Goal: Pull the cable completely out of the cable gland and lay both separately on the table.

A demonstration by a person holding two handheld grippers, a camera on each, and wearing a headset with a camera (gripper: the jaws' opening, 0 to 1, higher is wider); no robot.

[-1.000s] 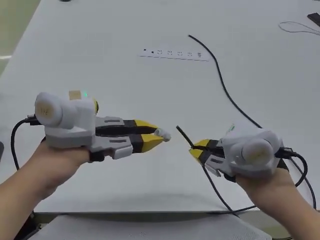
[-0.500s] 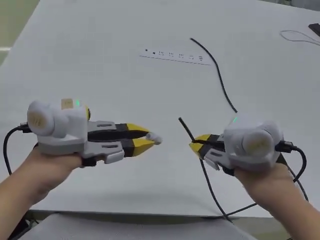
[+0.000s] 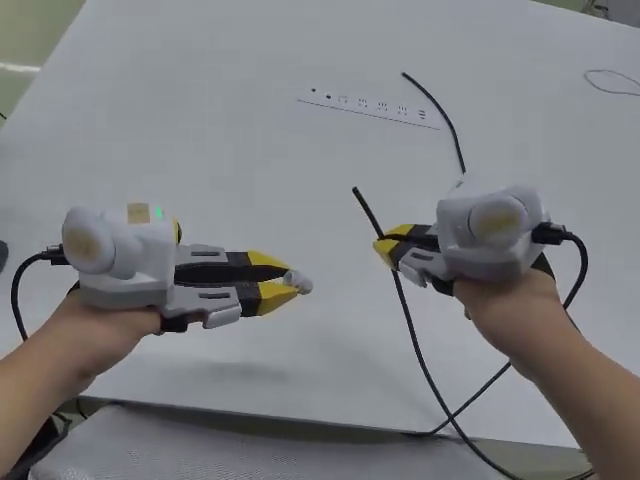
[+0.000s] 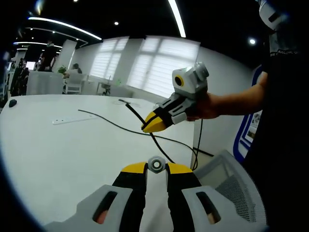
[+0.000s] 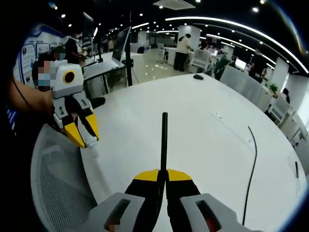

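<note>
Presently the left gripper (image 3: 285,283) is pinching the cable gland (image 3: 303,287) between its yellow tips, held above the white table (image 3: 200,120) near the front edge. In the left gripper view the gland (image 4: 156,164) is sitting at the very end of the jaws. Its round bore is facing the camera, so its axis is running in line with the jaws.

The right gripper (image 3: 383,248) is pressing its jaws together on the black cable (image 3: 372,218), well apart from the gland. A short straight stub is pointing up and away past the tips, leaning left in the head view. The rest is dropping below the gripper and trailing toward the near table edge. In the right gripper view that stub (image 5: 164,140) is rising straight out of the clamped tips.

A white power strip (image 3: 370,105) is lying farther back on the table, its markings too small to read. Another black cable stretch (image 3: 440,110) is curving beside it. I cannot tell whether it is joining the held cable. A blue wall sign (image 4: 251,130) is carrying print too small to read.
</note>
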